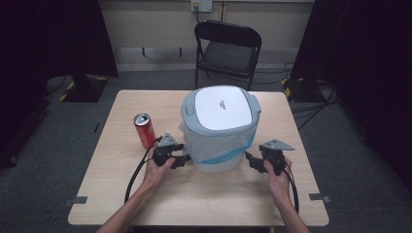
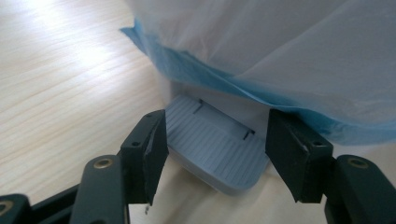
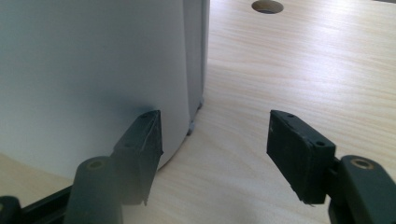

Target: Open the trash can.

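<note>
A white pedal bin [image 1: 217,164] with a grey lid [image 1: 221,109] stands mid-table, lined with a clear bag [image 2: 280,46] that has a blue hem. My left gripper [image 1: 187,158] is at the bin's left foot. In the left gripper view that gripper [image 2: 217,116] is open, and the grey ribbed foot pedal [image 2: 215,144] lies between its jaws, which are close to the pedal's sides. My right gripper [image 1: 250,158] is at the bin's right foot. In the right gripper view it [image 3: 215,116] stands open, its left jaw beside the bin wall [image 3: 93,70] and bare tabletop between the jaws.
A red drink can [image 1: 144,130] stands upright left of the bin, just behind my left gripper. The wooden table [image 1: 194,199] has a cable hole [image 3: 267,6] beyond the bin. A black folding chair [image 1: 228,48] sits behind the table's far edge.
</note>
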Available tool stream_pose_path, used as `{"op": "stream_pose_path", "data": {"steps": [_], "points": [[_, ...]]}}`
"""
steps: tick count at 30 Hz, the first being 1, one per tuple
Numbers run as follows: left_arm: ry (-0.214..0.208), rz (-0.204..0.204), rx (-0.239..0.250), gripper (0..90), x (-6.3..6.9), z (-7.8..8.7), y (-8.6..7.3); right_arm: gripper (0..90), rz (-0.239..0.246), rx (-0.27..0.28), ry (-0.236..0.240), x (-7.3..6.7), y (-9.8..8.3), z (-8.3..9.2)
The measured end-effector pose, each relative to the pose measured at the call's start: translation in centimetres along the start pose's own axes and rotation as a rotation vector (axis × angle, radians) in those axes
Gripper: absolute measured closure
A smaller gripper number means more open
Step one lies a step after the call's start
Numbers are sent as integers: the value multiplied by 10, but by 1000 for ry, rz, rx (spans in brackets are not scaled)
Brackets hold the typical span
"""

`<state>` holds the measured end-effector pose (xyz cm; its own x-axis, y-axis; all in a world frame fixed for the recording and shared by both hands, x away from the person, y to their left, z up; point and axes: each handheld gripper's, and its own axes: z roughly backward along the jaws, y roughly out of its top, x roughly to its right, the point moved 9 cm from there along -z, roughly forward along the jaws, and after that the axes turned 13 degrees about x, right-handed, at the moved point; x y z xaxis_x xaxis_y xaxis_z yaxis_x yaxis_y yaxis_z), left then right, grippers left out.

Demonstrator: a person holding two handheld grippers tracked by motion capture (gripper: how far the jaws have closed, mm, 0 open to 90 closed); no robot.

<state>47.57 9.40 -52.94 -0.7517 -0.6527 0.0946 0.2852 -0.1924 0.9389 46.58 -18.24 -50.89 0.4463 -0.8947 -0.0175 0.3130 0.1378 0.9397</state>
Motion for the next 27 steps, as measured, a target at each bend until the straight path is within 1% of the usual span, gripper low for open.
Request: {"op": "stream_pose_path", "data": {"steps": [1, 2, 3, 4, 5, 6, 7, 8, 10, 11, 12, 13, 14, 15, 17, 18, 19, 20, 21, 22, 23, 24, 25, 26, 27], "points": [[3, -13, -8, 389, -1, 2, 0, 341, -7, 3, 13, 0, 0, 2], [3, -6, -8, 368, -2, 3, -1, 324, -8, 3, 23, -1, 0, 3], [8, 18, -7, 342, -4, 3, -2, 313, -4, -1, 36, -3, -1, 4], [8, 18, -7, 347, -4, 3, -2, 313, -4, -1, 36, -3, -1, 4], [16, 8, -14, 346, -10, 1, -5, 304, -6, -7, 42, -4, -3, 5], [16, 8, -14, 346, -10, 1, -5, 304, -6, -7, 42, -4, -3, 5], [-18, 18, 0, 343, -7, -5, -5, 302, -5, -8, 41, -4, -5, 4], [0, -7, 0, 313, -8, -6, -4, 300, -13, -8, 39, -3, -6, 3], [-1, -10, 6, 300, -7, -8, -4, 300, -19, -5, 34, -2, -6, 3], [-18, 0, 1, 286, -10, -10, -4, 300, -20, -6, 31, -2, -6, 3], [-18, 0, 1, 262, -10, -10, -4, 300, -21, -8, 28, -2, -5, 3], [-31, 18, -10, 224, -15, -13, -5, 300, -24, -11, 29, -2, -5, 3], [-31, 18, -10, 194, -15, -13, -5, 300, -24, -11, 29, -2, -5, 3], [-68, 19, -3, 205, -14, -14, -5, 300, -26, -10, 31, -2, -6, 3], [-99, 17, 5, 280, -11, -13, -5, 300, -27, -7, 33, -1, -6, 2], [-99, 1, 3, 291, -10, -12, -4, 300, -26, -7, 35, 0, -6, 2], [-103, -13, -5, 269, -8, -12, -4, 303, -26, -6, 36, 0, -5, 1], [-103, -13, -5, 259, -8, -12, -4, 320, -31, -7, 36, 1, -5, 1], [-110, -18, -16, 247, -4, -12, -5, 343, -30, -3, 32, 2, -5, 0], [-110, -18, -16, 242, -4, -12, -5, 343, -30, -3, 32, 2, -5, 0], [-147, -21, -22, 240, 4, -13, -5, 409, -27, 5, 22, 3, -3, -1], [-147, -21, -22, 246, 4, -13, -5, 409, -27, 5, 22, 3, -3, -1], [-191, -25, -29, 251, 16, -13, -6, 464, -17, 9, -2, 6, -1, -3], [-191, -25, -29, 249, 16, -13, -6, 464, -17, 9, -2, 6, -1, -3], [-172, -44, -33, 249, 20, -13, -6, 478, -10, 11, -16, 7, 0, -4]]}}
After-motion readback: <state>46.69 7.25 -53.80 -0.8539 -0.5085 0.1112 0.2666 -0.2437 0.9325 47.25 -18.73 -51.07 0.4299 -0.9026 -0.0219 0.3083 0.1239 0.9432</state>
